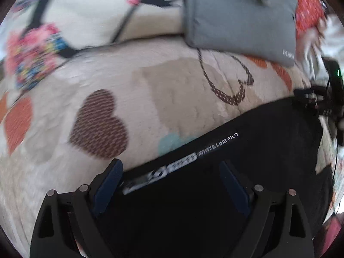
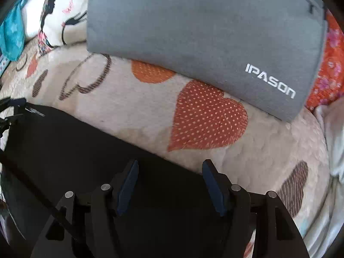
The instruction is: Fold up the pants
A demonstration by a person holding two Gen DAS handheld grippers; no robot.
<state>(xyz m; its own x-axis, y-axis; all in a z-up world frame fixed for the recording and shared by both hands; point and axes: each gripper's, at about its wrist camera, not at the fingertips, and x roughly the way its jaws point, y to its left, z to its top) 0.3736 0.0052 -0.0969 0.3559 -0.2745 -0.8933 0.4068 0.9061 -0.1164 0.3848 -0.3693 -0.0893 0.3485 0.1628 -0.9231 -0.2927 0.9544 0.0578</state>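
Black pants (image 1: 247, 161) lie flat on a cream bedspread with heart prints (image 1: 172, 96); a white printed strip reading "WHITE LINE FILO" runs along their upper edge. My left gripper (image 1: 172, 165) hovers over that edge, jaws wide open, nothing between the blue pads (image 1: 107, 185). In the right wrist view the same pants (image 2: 75, 150) fill the lower left. My right gripper (image 2: 169, 167) stands open above the pants' edge, with no cloth pinched. The other gripper (image 1: 318, 101) shows at the far right of the left wrist view.
A grey fabric sleeve marked IPASON (image 2: 204, 32) lies on the bedspread (image 2: 139, 111) beyond the pants. A floral white pillow (image 1: 96, 10) lies at the back left, red patterned cloth (image 2: 329, 71) at the right, teal cloth (image 2: 13, 32) at the far left.
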